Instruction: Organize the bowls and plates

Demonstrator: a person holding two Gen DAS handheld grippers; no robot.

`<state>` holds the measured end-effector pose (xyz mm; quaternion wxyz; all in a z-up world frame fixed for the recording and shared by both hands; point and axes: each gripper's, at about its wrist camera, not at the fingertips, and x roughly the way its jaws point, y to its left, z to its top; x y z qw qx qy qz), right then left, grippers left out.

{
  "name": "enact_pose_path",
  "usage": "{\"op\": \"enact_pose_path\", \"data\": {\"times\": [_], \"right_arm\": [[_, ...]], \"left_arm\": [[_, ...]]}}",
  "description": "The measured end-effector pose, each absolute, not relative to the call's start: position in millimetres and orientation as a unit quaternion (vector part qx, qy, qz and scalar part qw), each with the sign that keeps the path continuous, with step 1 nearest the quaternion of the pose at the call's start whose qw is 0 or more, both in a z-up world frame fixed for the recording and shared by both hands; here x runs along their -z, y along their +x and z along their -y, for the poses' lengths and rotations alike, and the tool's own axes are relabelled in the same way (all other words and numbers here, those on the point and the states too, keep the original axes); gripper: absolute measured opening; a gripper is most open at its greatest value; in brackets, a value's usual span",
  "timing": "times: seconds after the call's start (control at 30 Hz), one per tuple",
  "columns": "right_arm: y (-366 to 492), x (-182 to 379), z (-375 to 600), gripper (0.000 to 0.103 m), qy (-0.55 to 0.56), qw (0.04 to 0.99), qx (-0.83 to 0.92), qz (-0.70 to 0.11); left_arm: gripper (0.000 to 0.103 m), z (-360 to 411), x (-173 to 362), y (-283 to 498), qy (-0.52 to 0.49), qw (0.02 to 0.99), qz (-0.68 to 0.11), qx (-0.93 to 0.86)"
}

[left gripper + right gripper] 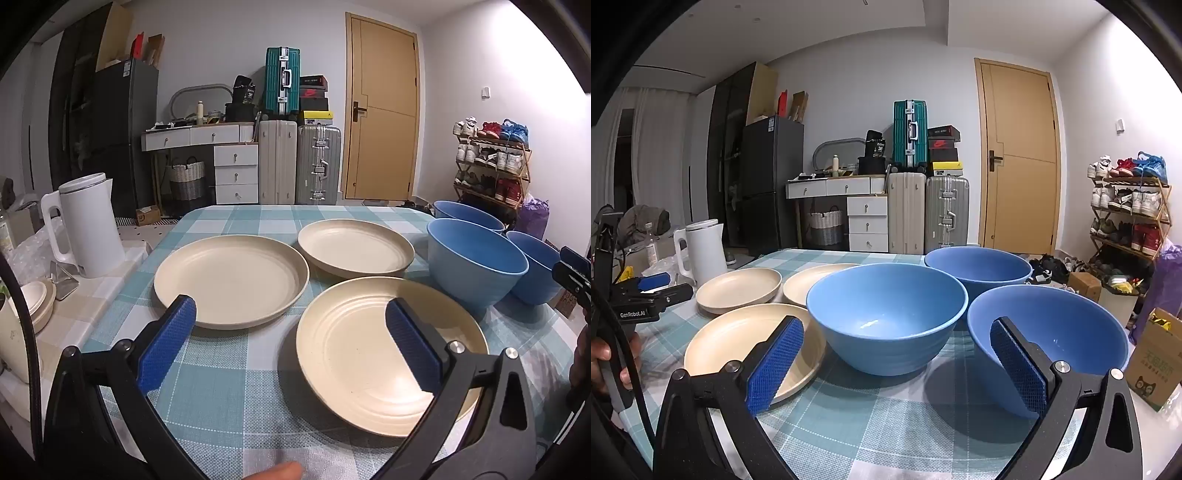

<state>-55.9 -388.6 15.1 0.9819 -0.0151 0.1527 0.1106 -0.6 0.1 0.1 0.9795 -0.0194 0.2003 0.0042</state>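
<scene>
Three cream plates lie apart on the checked tablecloth: one at the near right, one at the left, one farther back. Three blue bowls stand to their right: a middle one, a far one, a near right one. My left gripper is open and empty, hovering over the gap between the near and left plates. My right gripper is open and empty, in front of the middle bowl, its right finger over the near right bowl.
A white kettle stands on a side surface left of the table. A cardboard box sits at the table's right edge. Suitcases, drawers, a door and a shoe rack stand farther back.
</scene>
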Motion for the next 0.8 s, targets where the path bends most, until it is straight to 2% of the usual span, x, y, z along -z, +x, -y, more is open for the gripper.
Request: {"op": "enact_pose_path", "data": {"times": [0.8], "right_arm": [[-55.2,-14.8,388.7,0.103,-0.013,0.982,-0.11,-0.156]], "left_arm": [[0.102,-0.1,0.0,-0.2,-0.02,0.978,-0.208,-0.003]]}}
